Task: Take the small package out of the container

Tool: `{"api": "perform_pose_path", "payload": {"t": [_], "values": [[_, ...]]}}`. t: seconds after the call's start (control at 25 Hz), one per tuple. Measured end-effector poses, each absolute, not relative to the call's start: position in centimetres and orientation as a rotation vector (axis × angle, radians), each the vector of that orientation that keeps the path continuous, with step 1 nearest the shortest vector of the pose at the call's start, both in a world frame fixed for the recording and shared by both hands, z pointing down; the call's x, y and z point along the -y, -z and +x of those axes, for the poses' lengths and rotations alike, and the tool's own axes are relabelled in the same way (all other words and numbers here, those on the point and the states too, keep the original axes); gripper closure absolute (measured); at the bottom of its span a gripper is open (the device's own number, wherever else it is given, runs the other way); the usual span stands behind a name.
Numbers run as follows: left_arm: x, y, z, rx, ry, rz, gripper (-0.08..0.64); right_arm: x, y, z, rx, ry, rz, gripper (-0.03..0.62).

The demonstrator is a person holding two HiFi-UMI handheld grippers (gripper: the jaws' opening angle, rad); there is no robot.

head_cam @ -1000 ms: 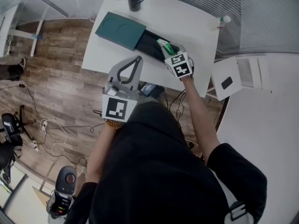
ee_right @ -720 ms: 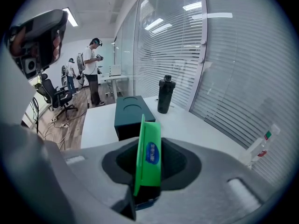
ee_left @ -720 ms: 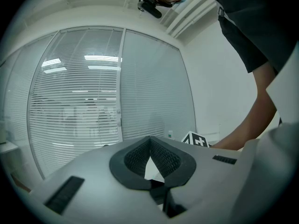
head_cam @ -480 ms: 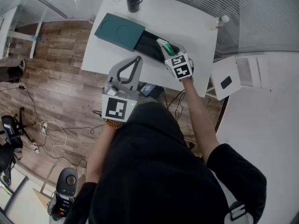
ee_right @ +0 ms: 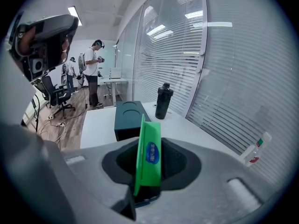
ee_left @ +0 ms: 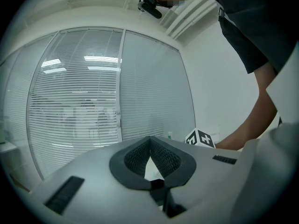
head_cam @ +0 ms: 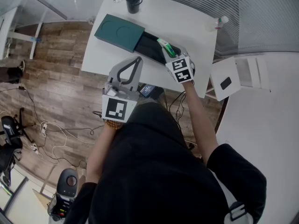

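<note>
1. The right hand-held gripper (ee_right: 148,164) is gripping the small package (ee_right: 148,154). I am reading this in the right gripper view: the flat green package is standing on edge between the two dark pads, with both jaws pressing on its faces and its upper half projecting forward past them.

2. In the head view, the package (head_cam: 166,46) is sticking out ahead of the right hand-held gripper (head_cam: 169,53), over the near right end of the container's open dark tray (head_cam: 148,45). Whether it is touching the tray, I cannot tell.

3. The dark green container (ee_right: 130,118) is lying on the white table (head_cam: 187,22), just ahead of the right hand-held gripper and slightly to its left. Its lid (head_cam: 119,31) is sitting slid off toward the left.

4. A black bottle (ee_right: 163,101) is standing farther ahead, beyond the container. A small clear bottle (ee_right: 256,150) is lying on the table well off to this gripper's right.

5. The left hand-held gripper (ee_left: 150,140) is staying closed and empty: its jaw tips are meeting, with nothing between them. In the head view, I am seeing it (head_cam: 138,59) held off the table's near edge, apart from the container.
</note>
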State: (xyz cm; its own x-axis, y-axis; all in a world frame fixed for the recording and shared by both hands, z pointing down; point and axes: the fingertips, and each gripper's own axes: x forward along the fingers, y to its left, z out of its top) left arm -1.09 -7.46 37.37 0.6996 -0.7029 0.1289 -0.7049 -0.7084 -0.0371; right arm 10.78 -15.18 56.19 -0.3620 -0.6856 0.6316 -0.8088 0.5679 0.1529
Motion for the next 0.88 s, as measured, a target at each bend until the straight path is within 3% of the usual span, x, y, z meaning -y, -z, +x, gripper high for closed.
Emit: {"api": "perform_pose_path", "payload": {"t": [0.88], "values": [[7.9,-37.3,-1.2,1.195,-0.21,2.896,0.558,14.9,-51.9,9.2,2.238,-0.201,1.233,0.5]]}}
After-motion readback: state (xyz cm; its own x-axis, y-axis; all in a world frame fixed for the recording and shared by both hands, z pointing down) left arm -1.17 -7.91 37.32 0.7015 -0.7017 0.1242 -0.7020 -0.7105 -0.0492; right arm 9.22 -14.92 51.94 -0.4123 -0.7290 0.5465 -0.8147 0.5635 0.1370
